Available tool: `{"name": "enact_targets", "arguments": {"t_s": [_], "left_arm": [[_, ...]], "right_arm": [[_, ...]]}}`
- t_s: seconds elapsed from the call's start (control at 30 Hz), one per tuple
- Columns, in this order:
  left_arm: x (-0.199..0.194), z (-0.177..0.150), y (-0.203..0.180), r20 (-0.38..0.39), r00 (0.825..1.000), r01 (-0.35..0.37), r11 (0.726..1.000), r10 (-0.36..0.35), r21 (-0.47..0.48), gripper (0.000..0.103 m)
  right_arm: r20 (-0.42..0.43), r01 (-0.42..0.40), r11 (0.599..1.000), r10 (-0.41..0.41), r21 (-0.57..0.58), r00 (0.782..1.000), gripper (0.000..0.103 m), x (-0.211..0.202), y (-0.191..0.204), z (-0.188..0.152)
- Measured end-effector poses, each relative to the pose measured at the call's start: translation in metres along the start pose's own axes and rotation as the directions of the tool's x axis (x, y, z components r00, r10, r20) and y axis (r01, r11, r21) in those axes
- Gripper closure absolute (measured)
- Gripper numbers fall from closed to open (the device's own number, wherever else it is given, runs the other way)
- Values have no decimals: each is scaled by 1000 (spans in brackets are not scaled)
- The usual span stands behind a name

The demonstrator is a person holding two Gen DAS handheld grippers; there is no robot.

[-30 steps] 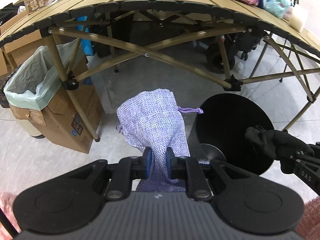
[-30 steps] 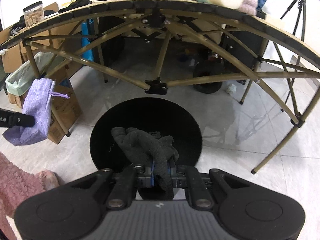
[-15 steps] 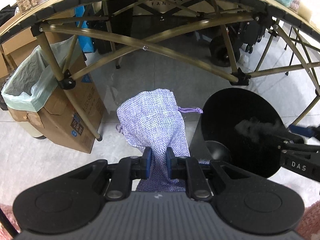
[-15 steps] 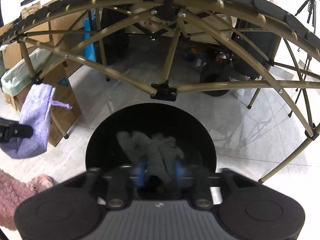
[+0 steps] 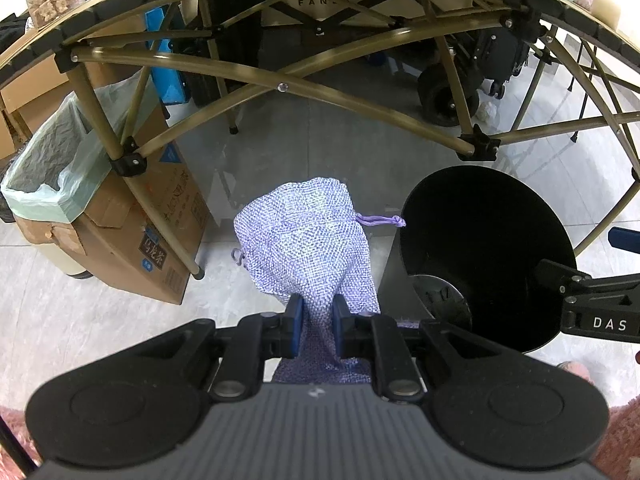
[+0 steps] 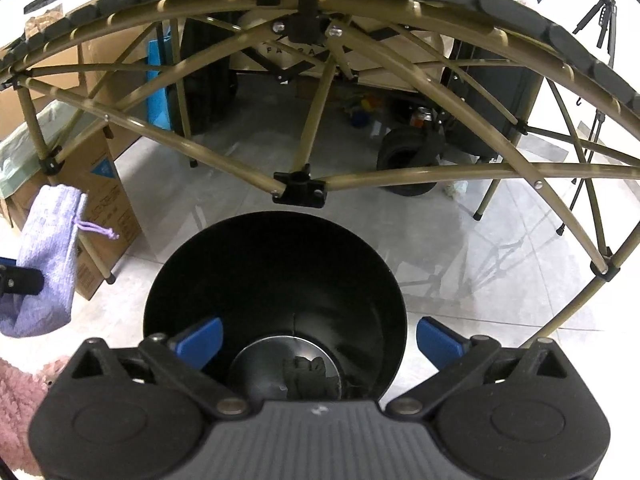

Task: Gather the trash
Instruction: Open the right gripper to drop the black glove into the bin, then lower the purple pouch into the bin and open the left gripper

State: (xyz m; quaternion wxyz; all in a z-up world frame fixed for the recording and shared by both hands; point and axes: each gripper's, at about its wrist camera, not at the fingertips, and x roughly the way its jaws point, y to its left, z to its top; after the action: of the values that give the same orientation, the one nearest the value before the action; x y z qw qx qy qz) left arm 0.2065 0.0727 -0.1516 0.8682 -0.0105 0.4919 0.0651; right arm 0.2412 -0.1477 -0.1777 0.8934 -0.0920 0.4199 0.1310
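My left gripper [image 5: 314, 308] is shut on a purple woven drawstring pouch [image 5: 308, 240], which hangs above the floor just left of a round black bin [image 5: 480, 248]. In the right wrist view my right gripper [image 6: 318, 338] hovers over the bin's [image 6: 276, 220] mouth. Its jaws are opening wide and nothing is between its blue pads [image 6: 200, 338]. A black cloth [image 6: 306, 376] lies crumpled on the bin's bottom. The pouch [image 6: 48, 256] shows at the left edge of that view.
A folding table's olive frame [image 5: 280, 88] arches close overhead and its legs [image 6: 492, 196] stand around the bin. A cardboard box with a green liner [image 5: 68, 168] sits to the left. A cart wheel [image 6: 412, 156] and a tripod [image 6: 596, 8] stand behind.
My right gripper has opened and the black cloth it held has dropped into the bin. The left gripper still holds the pouch in the same place.
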Motion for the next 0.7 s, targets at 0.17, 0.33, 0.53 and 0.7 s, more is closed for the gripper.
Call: {"name": "enact_targets", "arguments": {"t_s": [0.17,0.33,0.53,0.7], "left_arm": [[0,2,-8,4,1000,8,1000,-8,17,87],[0,5,-20,6,1000,26,999,-26,43,87],[0,9,-41,14,999,46,995,-47,86,87],[2,14,-63,28,998,58,990,-63,132,87]], "right_arm": [[7,15,1000,-15,7,1000,0,-2,-5,-1],[26,45,999,-45,32,999,0,-8,-15,0],[61,84,992,-90,98,994,0,-21,-36,4],[88,114,979,-130,168,988,0,-36,-60,7]]}}
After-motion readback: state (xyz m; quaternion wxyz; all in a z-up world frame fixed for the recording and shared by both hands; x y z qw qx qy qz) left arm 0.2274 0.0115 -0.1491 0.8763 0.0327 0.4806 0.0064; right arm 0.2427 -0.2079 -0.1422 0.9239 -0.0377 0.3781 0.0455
